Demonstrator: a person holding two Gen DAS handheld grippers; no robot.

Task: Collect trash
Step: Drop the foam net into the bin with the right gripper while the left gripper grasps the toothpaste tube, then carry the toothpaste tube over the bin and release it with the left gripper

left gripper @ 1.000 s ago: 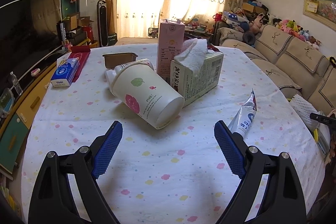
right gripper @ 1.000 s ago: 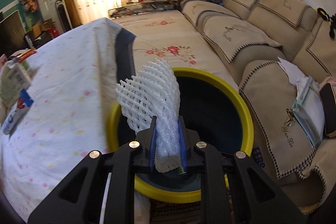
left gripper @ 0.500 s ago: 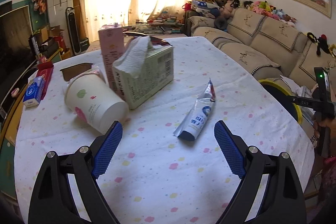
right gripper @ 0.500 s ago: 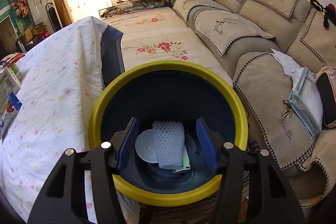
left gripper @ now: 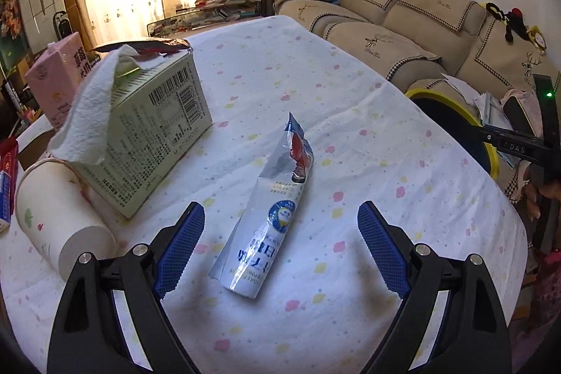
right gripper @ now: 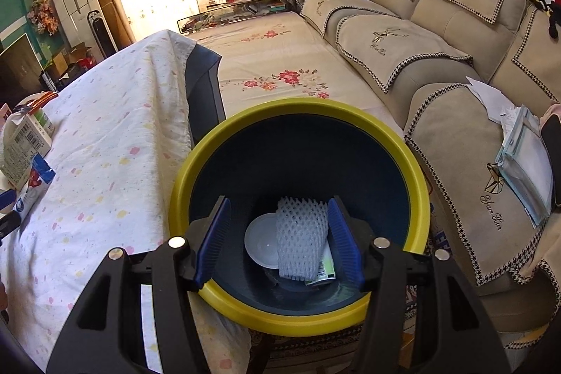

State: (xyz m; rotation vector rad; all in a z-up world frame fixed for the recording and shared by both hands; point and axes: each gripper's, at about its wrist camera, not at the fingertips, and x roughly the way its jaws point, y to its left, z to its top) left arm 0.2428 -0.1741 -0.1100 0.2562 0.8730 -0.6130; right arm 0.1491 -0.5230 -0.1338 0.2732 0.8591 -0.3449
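A crumpled blue and white wrapper (left gripper: 268,216) lies on the dotted tablecloth (left gripper: 350,114). My left gripper (left gripper: 280,246) is open and hovers over the wrapper's near end, one finger on each side, apart from it. A yellow-rimmed dark bin (right gripper: 298,114) stands beside the table. My right gripper (right gripper: 278,240) is open and empty above the bin. Inside the bin lie a white foam net (right gripper: 299,237), a white lid (right gripper: 261,240) and a green packet (right gripper: 326,269). The wrapper also shows in the right wrist view (right gripper: 33,186).
A tissue box (left gripper: 154,125) and a tipped white paper cup (left gripper: 56,216) lie left of the wrapper, a pink carton (left gripper: 58,77) behind them. The bin's rim (left gripper: 452,114) shows past the table's right edge. A beige sofa (right gripper: 438,58) stands behind the bin.
My right gripper opened and the foam net dropped into the bin. My left gripper swung right from the cup and came in close over the wrapper.
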